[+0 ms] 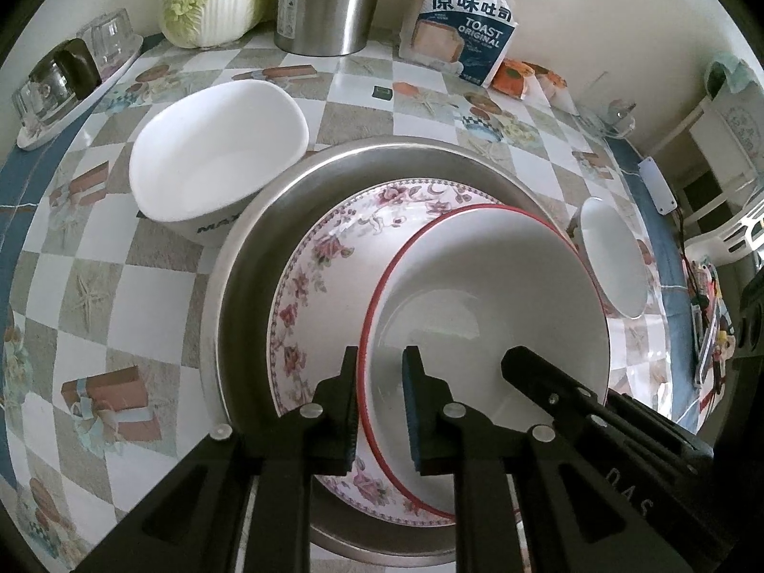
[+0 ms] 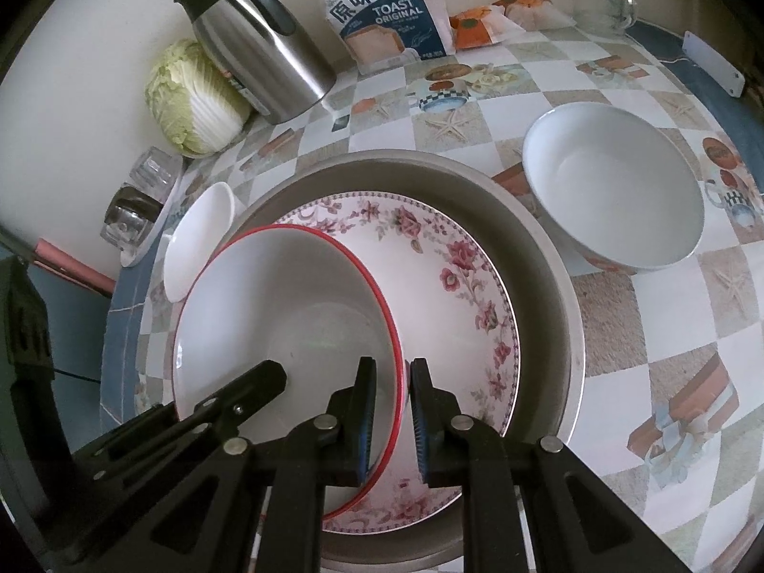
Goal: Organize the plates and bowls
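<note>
Both tongs (image 1: 379,358) (image 2: 392,367) pinch the red-rimmed bowl's (image 1: 487,286) opposite rims.

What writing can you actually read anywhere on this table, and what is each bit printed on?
"原味吐司" and "TOAST ORIGINAL": on the bread bag.
"24": on the label of the steel jug; the smaller print beneath is too small to read.
"MAX": on the outside of the large white bowl, the rest cut off by the metal pan.
"DAS": on the right gripper body.
</note>
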